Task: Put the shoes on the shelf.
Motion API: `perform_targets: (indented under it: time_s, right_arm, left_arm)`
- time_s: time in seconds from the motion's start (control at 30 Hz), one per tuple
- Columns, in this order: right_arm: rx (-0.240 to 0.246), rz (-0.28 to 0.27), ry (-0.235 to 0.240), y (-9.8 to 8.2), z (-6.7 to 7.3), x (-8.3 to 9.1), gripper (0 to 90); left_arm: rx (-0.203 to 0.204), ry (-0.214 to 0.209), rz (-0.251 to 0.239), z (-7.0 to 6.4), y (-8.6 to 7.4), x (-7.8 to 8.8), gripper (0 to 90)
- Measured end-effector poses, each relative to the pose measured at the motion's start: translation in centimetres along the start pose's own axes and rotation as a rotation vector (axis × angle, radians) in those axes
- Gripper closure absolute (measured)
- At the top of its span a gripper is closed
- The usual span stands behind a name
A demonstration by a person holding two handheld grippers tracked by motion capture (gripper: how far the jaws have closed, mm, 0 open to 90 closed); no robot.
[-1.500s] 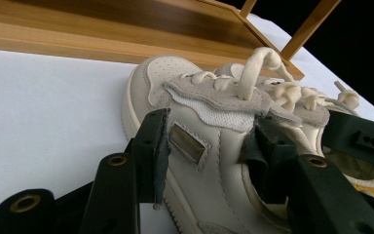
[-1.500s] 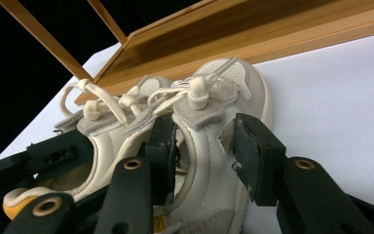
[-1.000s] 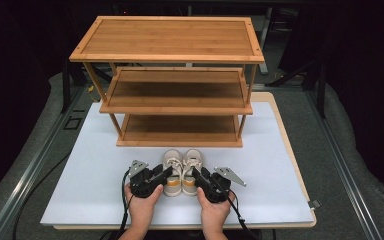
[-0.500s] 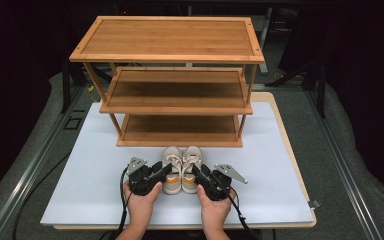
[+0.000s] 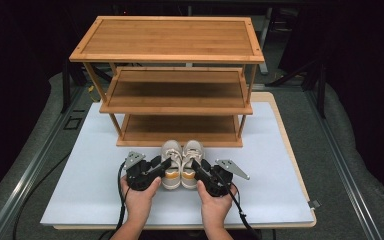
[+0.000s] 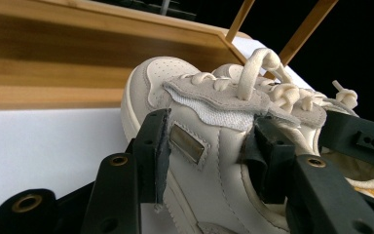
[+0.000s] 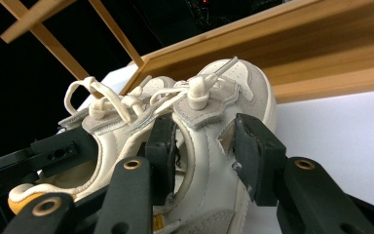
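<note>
Cream leather sneakers (image 5: 181,164), pair side by side, near the wooden three-shelf rack (image 5: 170,80) on the white mat (image 5: 80,190). Your left gripper (image 5: 166,162) clamps the left shoe, right gripper (image 5: 196,165) clamps the right shoe.

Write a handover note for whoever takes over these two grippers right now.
Left gripper: shut on the left shoe, jaws clamping its side wall.
Right gripper: shut on the right shoe, same kind of grip.
Shoes: the cream pair sits side by side, toes toward the wooden shoe rack, on the white board just in front of the bottom shelf.
Done: both shoes gripped.
Left: all three shelves are bare; the pair probably goes onto one, likely the bottom shelf. Carry both together, set them down, then open the grippers.
</note>
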State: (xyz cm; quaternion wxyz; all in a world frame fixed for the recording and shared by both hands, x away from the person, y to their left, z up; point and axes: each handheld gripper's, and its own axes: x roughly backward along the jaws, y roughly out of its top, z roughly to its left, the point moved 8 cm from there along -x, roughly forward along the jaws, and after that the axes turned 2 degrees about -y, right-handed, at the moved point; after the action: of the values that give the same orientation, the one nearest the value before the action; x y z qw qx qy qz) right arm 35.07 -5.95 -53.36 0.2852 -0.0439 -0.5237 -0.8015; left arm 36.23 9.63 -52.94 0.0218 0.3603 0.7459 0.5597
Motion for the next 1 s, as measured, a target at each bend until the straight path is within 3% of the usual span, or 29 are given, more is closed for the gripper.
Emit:
perform_targets:
  time_s: [0.2, 0.27, 0.3, 0.33, 0.37, 0.4, 0.43, 0.57, 0.67, 0.7, 0.97, 1.0]
  right_arm:
    - [0.012, -0.018, 0.022, 1.1, 0.8, 0.7, 61.3]
    - [0.015, -0.013, 0.004, 1.2, 0.8, 0.8, 61.3]
    - [0.01, -0.035, 0.025, 1.4, 1.0, 0.8, 61.3]
    - [0.016, -0.007, 0.023, 1.3, 1.0, 1.0, 61.3]
    - [0.013, -0.035, 0.02, 1.6, 1.1, 0.9, 61.3]
    - [0.021, -0.007, 0.032, 1.5, 1.2, 1.1, 61.3]
    - [0.021, -0.026, 0.012, 1.7, 1.2, 1.1, 61.3]
    - [0.032, -0.023, 0.016, 2.2, 1.6, 1.5, 61.3]
    - [0.037, -0.038, 0.013, 2.7, 2.1, 1.8, 61.3]
    - [0.038, -0.057, 0.031, 3.0, 2.3, 1.7, 61.3]
    - [0.044, -0.037, 0.034, 4.1, 3.1, 2.3, 61.3]
    - [0.041, -0.053, 0.032, 4.4, 3.2, 2.2, 61.2]
  left_arm:
    - [-0.009, -0.009, -0.008, -0.5, 1.0, 0.7, 55.1]
    - [-0.01, -0.008, -0.01, -0.6, 1.1, 0.8, 55.1]
    - [-0.009, -0.008, -0.01, -0.6, 1.2, 0.8, 55.1]
    - [-0.012, -0.007, -0.012, -0.7, 1.3, 0.9, 55.1]
    - [-0.016, -0.006, -0.014, -0.7, 1.4, 1.0, 55.1]
    - [-0.015, -0.006, -0.013, -0.8, 1.6, 1.1, 55.1]
    - [-0.014, -0.006, -0.017, -0.9, 1.7, 1.2, 55.1]
    - [-0.015, -0.011, -0.031, -1.1, 2.4, 1.6, 55.1]
    - [-0.019, -0.016, -0.041, -1.3, 2.9, 1.9, 55.1]
    - [-0.019, -0.017, -0.041, -1.3, 3.1, 2.0, 55.1]
    - [-0.027, -0.015, -0.059, -1.7, 4.7, 2.7, 55.1]
    - [-0.027, -0.016, -0.061, -1.7, 4.9, 2.8, 55.1]
